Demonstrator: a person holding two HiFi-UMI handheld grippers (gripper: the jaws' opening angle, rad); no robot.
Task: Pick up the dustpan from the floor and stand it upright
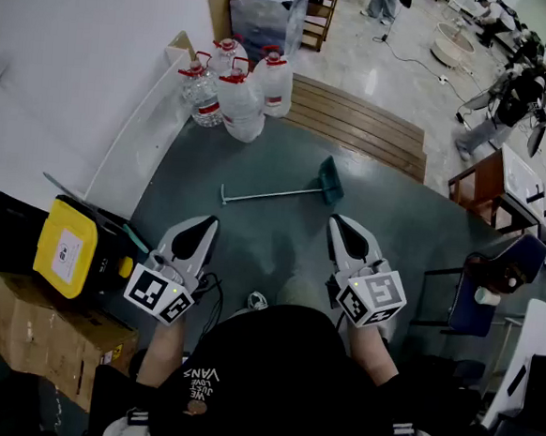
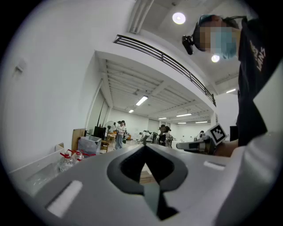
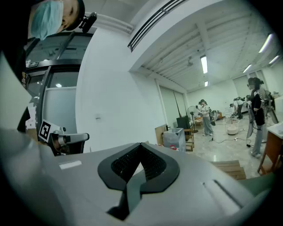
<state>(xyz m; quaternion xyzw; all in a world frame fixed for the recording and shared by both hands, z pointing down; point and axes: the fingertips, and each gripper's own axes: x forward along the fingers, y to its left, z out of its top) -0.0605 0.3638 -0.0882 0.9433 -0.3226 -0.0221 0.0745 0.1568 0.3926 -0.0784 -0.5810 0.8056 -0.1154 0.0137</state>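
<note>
The dustpan (image 1: 329,181) lies flat on the grey floor (image 1: 260,145), well beyond the person, its long handle stretching left. The left tongs (image 1: 211,222) and right tongs (image 1: 335,221) are both clenched on nothing and held about level, well short of it. I'd judge this the approach: next, one pair must open and reach down to the handle. Water bottles (image 1: 240,102) stand far left by the wall, wooden planks (image 1: 365,126) run beyond, and a yellow bin (image 1: 66,248) sits near left.
</note>
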